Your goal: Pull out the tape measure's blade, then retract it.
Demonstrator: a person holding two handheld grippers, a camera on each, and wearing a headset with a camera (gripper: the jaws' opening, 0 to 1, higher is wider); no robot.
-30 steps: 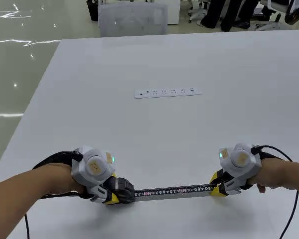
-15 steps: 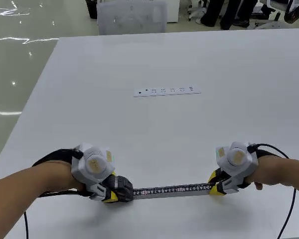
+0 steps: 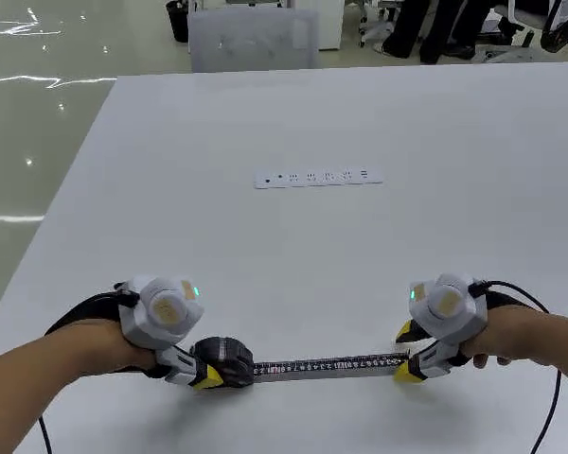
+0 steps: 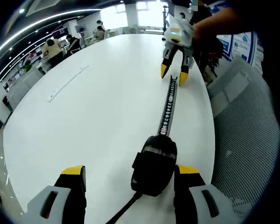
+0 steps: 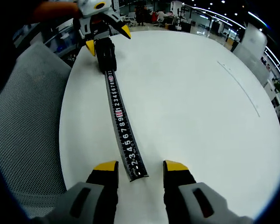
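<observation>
A: Where does it lie?
B: Along the table (image 3: 293,265) near edge. The tape measure (image 4: 154,163) case sits between the left gripper (image 4: 130,170) jaws, spread, not clamped.
A: Blade?
B: The blade (image 5: 121,126) runs along that edge, tip between the spread, ungripping right gripper (image 5: 141,165) jaws.

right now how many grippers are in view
2. The left gripper has its jaws either side of the tape measure case; the right gripper straddles the blade tip, jaws apart.
</observation>
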